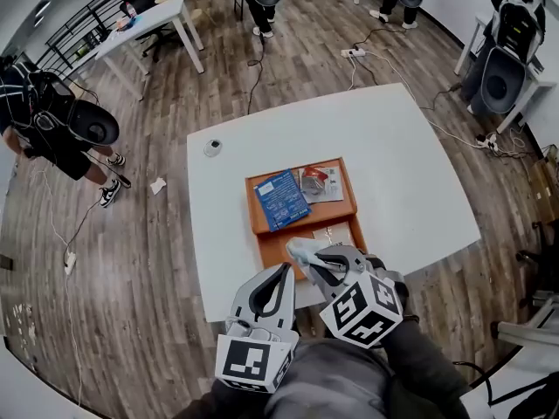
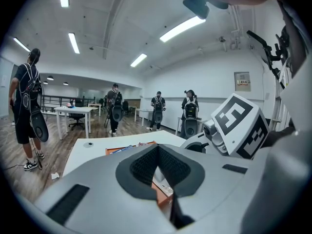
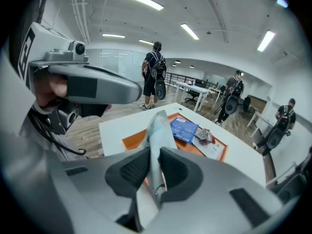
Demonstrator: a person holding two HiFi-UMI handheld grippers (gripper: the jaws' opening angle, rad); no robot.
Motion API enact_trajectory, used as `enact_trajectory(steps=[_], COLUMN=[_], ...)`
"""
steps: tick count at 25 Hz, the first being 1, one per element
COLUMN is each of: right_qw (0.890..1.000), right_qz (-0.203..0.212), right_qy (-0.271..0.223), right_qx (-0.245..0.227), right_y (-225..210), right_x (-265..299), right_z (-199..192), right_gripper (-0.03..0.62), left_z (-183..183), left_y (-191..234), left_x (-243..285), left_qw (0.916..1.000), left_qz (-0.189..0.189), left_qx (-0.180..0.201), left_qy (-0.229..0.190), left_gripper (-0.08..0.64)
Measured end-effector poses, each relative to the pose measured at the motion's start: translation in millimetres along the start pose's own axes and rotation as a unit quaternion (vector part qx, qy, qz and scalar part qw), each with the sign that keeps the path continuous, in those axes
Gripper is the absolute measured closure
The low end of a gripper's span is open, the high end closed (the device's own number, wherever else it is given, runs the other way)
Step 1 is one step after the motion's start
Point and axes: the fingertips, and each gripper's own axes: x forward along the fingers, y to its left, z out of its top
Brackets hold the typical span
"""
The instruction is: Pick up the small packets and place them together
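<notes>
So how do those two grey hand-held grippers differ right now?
The right grey gripper is clamped on a pale flat packet, which sticks out past its jaws; the left grey gripper has its jaws together with nothing between them. In the head view, the left grey gripper also sits nearer the person's body than the right. Both have the same grey shape and carry a black-and-white marker cube.
</notes>
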Motion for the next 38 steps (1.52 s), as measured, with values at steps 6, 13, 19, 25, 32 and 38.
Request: enact_trajectory(steps=[6,13,19,25,32,38], right_qw=[1.000,1.000,1.000,0.999,0.999,0.999], right_qz=[0.013,0.007,-0.022,-0.029,-0.020,-0.021], right_qy=[0.000,-0.015,-0.008,0.020,0.038,0.024], right_qx=[-0.004,-0.006,-0.001,-0.001,0.013,0.022], right_y=[-1,-26,-66,-87,-88,-86], right_x=[27,58,87,111,130,127], right_z=[15,58,76,74,71,77], right_gripper=[0.528,0.528,0.526,0.525,0.416,0.388], left_z=[-4,7,2,-5,-14,-15], left_y=[30,82,121,143,158,162], left_x=[7,25,42,56,57,53], left_qw=[0.9999,0.9996,0.9985,0.9968,0.9955,0.9949], left_qz=[0.010,0.024,0.035,0.044,0.047,0.054], left_qx=[-0.007,-0.013,-0.033,-0.053,-0.066,-0.068], left_qy=[0.005,0.011,0.027,0.041,0.049,0.052], left_gripper=[0.563,0.563,0.563,0.563,0.563,0.563])
